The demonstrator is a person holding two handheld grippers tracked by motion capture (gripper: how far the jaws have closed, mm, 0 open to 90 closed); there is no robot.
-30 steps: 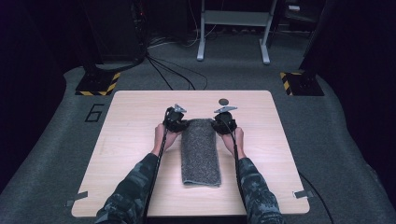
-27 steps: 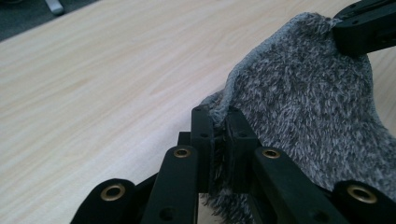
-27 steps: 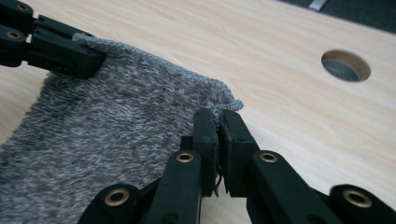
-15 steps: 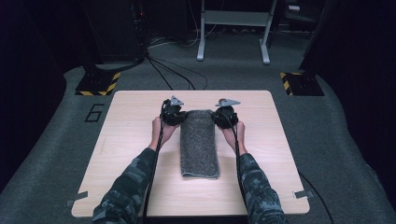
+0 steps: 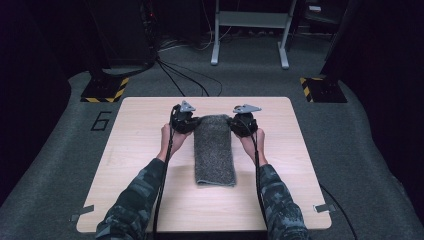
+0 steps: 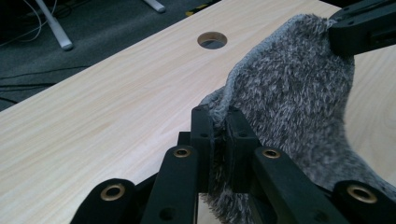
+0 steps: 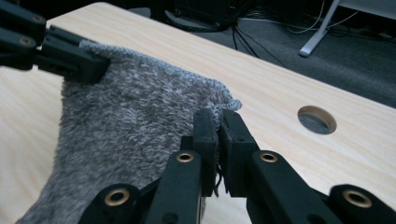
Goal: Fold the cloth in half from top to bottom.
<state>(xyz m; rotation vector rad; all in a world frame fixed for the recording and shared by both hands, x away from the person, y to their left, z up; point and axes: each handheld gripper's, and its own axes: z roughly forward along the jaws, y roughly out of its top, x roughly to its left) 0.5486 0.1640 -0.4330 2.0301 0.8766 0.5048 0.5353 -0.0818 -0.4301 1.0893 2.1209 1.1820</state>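
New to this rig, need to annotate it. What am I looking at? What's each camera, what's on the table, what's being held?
No robot arm here: a person at a table holds a hand tool with two-jaw tongs in each hand. The high view looks down from above the person's side; the forearms enter from the bottom. The left tongs show at the left, the right tongs at the right. The other two pictures come from cameras riding on each tool, looking along its own black jaws.

On the wooden table lies a folded grey fuzzy towel. Each pair of tongs is shut on one far corner of it, and that end is raised off the tabletop. The round hole is part of the table.
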